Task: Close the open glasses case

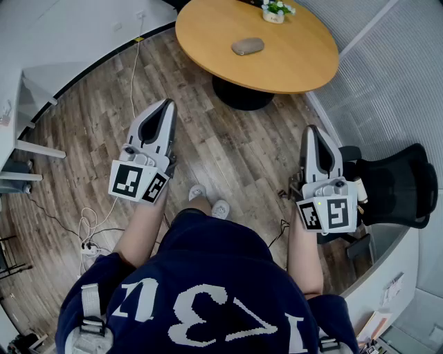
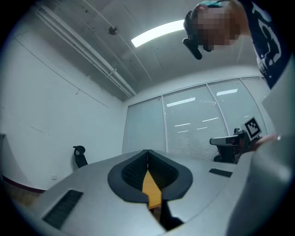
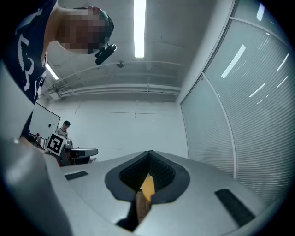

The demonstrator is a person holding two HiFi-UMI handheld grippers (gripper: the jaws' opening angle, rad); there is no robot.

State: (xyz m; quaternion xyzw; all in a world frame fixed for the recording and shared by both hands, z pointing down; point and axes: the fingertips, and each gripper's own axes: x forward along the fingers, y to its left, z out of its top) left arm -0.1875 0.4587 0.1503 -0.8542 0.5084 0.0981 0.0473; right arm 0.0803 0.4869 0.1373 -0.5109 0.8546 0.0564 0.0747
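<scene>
**Head view.**
- Desk (image 1: 291,59): round, smooth honey-coloured wood top on a black pedestal foot (image 1: 242,95), at the top of the frame.
- Glasses case (image 1: 247,46): grey, matt, pebble-like oval lying flat near the middle of the desk. Open or closed cannot be told from here. It is well apart from both grippers.
- Potted plant (image 1: 275,10): small, green leaves in a pale pot, at the desk's far edge.
- Floor (image 1: 228,152): wood planks, brown-grey, visible grain, with white cables and a power strip (image 1: 90,250) at the left.
- Office chair (image 1: 401,185): black, mesh-backed, at the right.
- Left gripper (image 1: 166,105): grey moulded plastic shells with a dark inner lining, tapering to a point, jaws pressed together with nothing between them. Its marker cube (image 1: 138,181) is white with black squares.
- Right gripper (image 1: 311,131): same make, jaws together and empty. Its marker cube (image 1: 329,213) matches.
- Both are held over the floor, short of the desk.
- Person: navy knit top with white figures, bare forearms, pale shoes (image 1: 209,200).

**Left gripper view.**
- Jaws meet along one seam. The ribbed black pads are touching and grip nothing, and a sliver of orange shows through the slot below them.
- Behind: a white wall, a glazed partition with slatted blinds (image 2: 203,122) and a ceiling strip light (image 2: 156,33).

**Right gripper view.**
- Jaws fully together, ribbed pads in contact, empty.
- Behind: a white wall, a blind-covered glass wall at the right, and a distant seated person (image 3: 66,127).
</scene>
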